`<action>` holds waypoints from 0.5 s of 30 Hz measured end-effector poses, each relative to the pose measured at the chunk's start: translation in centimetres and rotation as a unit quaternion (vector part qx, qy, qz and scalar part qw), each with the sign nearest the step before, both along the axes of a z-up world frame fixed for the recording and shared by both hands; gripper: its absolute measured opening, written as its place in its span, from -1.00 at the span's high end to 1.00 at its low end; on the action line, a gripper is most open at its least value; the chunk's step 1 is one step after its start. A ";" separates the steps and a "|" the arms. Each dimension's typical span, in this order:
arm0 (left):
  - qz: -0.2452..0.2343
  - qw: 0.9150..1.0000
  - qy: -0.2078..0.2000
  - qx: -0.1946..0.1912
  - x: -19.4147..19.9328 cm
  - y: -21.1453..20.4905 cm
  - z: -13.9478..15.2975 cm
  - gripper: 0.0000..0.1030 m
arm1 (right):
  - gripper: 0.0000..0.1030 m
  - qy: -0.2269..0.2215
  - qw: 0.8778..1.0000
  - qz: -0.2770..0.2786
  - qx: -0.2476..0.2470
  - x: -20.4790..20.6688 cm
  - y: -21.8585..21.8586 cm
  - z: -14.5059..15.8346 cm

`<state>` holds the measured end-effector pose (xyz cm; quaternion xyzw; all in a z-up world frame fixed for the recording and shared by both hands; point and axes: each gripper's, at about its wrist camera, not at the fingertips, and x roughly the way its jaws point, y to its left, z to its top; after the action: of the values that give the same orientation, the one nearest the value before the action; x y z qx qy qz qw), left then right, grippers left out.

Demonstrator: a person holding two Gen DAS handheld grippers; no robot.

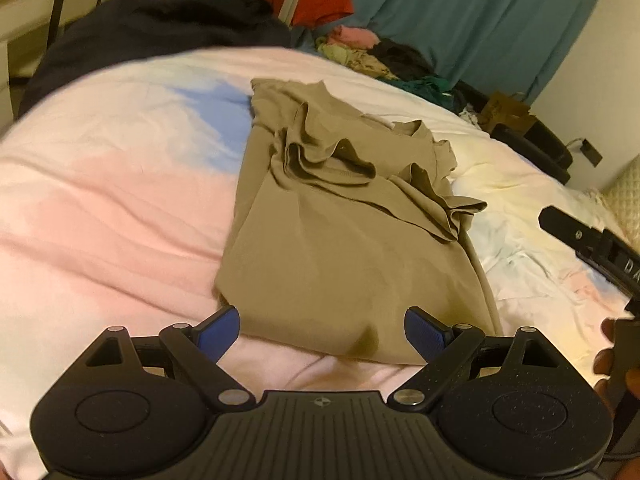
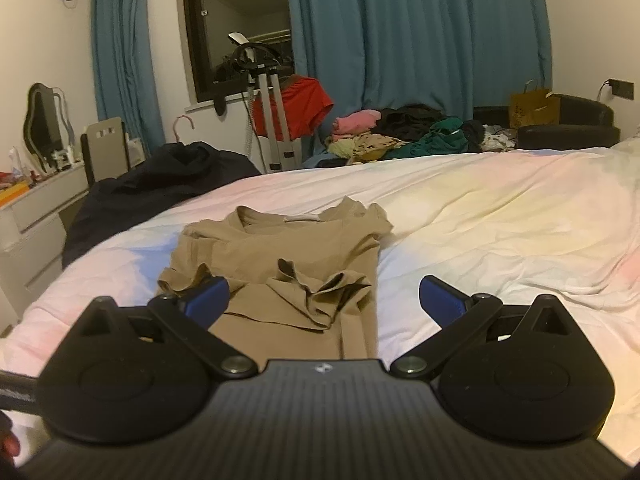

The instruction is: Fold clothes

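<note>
- On the bed (image 1: 100, 200), your left hand-held gripper (image 1: 322, 332) is wide open and holds nothing; it is nearer to the hem.
- The tan shirt (image 1: 340, 240) lies lengthwise, directly ahead.
- Your right hand-held gripper (image 2: 324, 300) is also wide open, empty.

A tan shirt (image 1: 344, 240) lies on the bed (image 1: 112, 208), folded lengthwise into a narrow strip with both sleeves bunched in loose folds on top. The left gripper (image 1: 322, 330) hovers just short of the shirt's near hem, its blue jaws spread wide with nothing between them, and part of the right gripper (image 1: 592, 244) shows at the right edge. A heap of clothes (image 1: 372, 56) sits past the far side of the bed, before a teal curtain (image 1: 472, 12)
</note>
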<state>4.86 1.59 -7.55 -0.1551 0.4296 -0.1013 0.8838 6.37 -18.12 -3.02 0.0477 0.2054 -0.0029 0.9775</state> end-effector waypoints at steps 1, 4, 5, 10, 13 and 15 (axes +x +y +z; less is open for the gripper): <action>0.001 1.000 0.007 -0.013 0.2 0.2 -0.1 -0.77 | -1.00 0.000 1.000 -0.003 -0.004 0.0 0.1 0.0; 0.008 0.999 0.017 -0.042 0.5 0.6 -0.3 -0.77 | -1.00 -0.003 1.000 -0.010 -0.019 0.0 0.3 -0.1; 0.011 0.999 0.019 -0.045 0.6 0.7 -0.3 -0.77 | -1.00 -0.005 1.000 -0.012 -0.025 0.0 0.4 -0.1; 0.025 0.996 0.040 -0.074 1.0 1.3 -0.9 -0.77 | -1.00 -0.020 0.999 0.008 -0.026 0.0 0.8 -0.2; 0.040 0.990 0.063 -0.123 1.3 2.4 -1.6 -0.77 | -1.00 -0.030 0.999 0.016 -0.015 -0.2 0.8 -0.2; 0.051 0.984 0.078 -0.149 1.5 3.1 -2.1 -0.77 | -1.00 -0.037 0.999 0.022 -0.003 -0.3 0.7 -0.2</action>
<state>6.33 4.66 -9.66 -0.3146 0.4683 -0.1067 0.8187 6.09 -17.45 -3.22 0.0404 0.1697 0.0195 0.9845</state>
